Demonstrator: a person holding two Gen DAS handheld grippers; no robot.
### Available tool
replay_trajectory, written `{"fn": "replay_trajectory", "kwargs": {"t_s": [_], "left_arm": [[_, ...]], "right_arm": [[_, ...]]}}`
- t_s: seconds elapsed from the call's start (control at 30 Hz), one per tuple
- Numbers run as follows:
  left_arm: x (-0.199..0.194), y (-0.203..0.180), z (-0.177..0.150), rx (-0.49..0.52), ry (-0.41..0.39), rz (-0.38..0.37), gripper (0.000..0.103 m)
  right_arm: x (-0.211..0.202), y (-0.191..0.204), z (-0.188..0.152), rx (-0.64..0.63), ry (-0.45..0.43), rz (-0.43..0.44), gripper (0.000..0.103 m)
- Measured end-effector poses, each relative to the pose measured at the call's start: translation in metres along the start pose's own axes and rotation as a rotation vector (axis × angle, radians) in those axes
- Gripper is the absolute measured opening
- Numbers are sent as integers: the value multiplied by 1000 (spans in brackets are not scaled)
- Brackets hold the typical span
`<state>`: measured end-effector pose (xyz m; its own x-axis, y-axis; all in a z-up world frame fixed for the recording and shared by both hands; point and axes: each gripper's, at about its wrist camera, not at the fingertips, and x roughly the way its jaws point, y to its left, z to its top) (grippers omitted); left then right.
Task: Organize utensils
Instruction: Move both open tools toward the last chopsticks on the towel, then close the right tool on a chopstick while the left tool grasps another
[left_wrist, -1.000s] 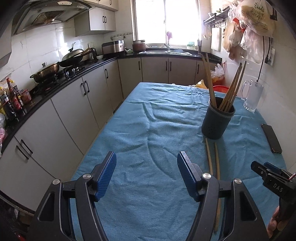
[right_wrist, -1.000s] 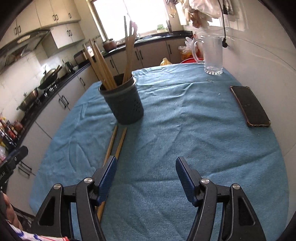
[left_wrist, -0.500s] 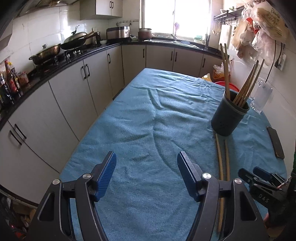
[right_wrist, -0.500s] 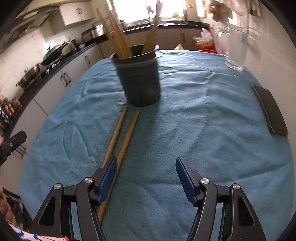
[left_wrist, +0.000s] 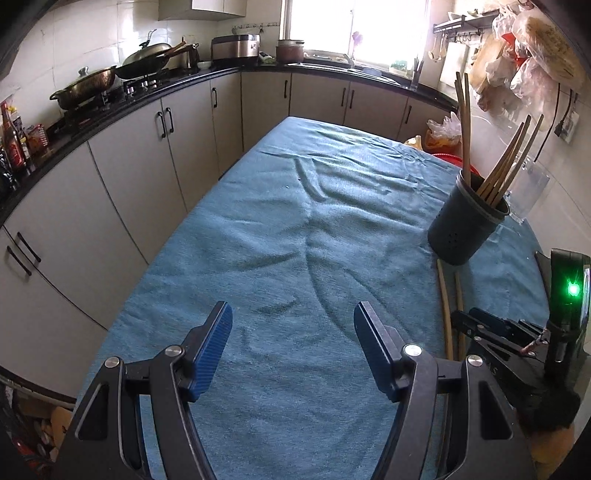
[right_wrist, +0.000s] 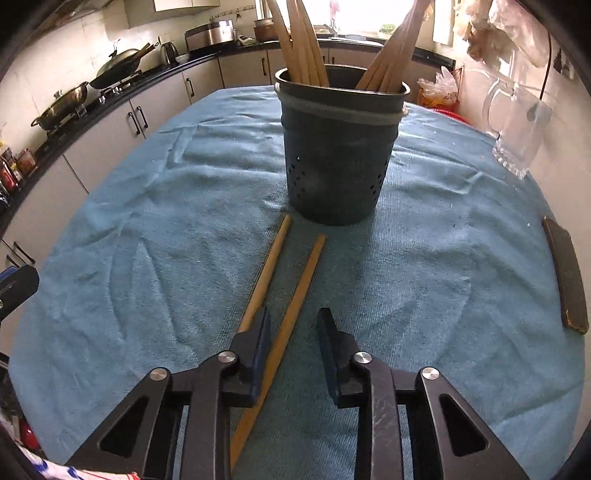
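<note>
A dark perforated utensil holder (right_wrist: 338, 155) stands on the blue-cloth table (right_wrist: 147, 221) with several long wooden chopsticks upright in it; it also shows in the left wrist view (left_wrist: 465, 225). Two loose wooden chopsticks lie side by side in front of it: the right one (right_wrist: 295, 299) runs between my right gripper's (right_wrist: 293, 332) half-closed jaws, the left one (right_wrist: 267, 269) passes just outside its left finger. The jaws do not touch the stick. My left gripper (left_wrist: 293, 332) is open and empty over the cloth, left of the loose sticks (left_wrist: 445, 295).
A glass pitcher (right_wrist: 517, 133) stands at the far right. A dark phone (right_wrist: 567, 273) lies near the right table edge. Kitchen cabinets and a stove counter (left_wrist: 129, 110) run along the left and the back. The cloth is wrinkled in the middle.
My right gripper has moved forward and down over the loose chopsticks and its jaws have narrowed around the right one. The left gripper has drifted back and left, still open.
</note>
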<state>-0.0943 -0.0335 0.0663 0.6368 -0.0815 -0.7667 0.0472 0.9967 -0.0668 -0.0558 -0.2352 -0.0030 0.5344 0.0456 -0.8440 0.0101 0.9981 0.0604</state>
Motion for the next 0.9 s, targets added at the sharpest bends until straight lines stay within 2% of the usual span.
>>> {"fn": "replay_trajectory", "kwargs": {"t_s": [0.07,0.2,0.37,0.57,0.73,0.83,0.9], "left_arm": [[2,-5,1,13,6,-5,67],[2,-16,2,35,18,-38,67],[8,-43,-1,85,74,-115,67],[17,-90,-8,210,108,-187,67],[38,-120,-14,306,142,-173,67],[53,-130,-19,336,192,-175,53],[61,-136,-22,350,226,-183,32]], "right_arm": [[-1,-3,0,1,2,-4,14],[-5,-19,-4,28,7,-8,13],[-15,-47,-16,90,5,-11,13],[-29,-72,-31,123,3,-24,13],[-36,-81,-40,125,-1,-18,13],[-38,-84,-44,125,-4,-12,13],[-39,-85,-46,126,-6,-8,13]]}}
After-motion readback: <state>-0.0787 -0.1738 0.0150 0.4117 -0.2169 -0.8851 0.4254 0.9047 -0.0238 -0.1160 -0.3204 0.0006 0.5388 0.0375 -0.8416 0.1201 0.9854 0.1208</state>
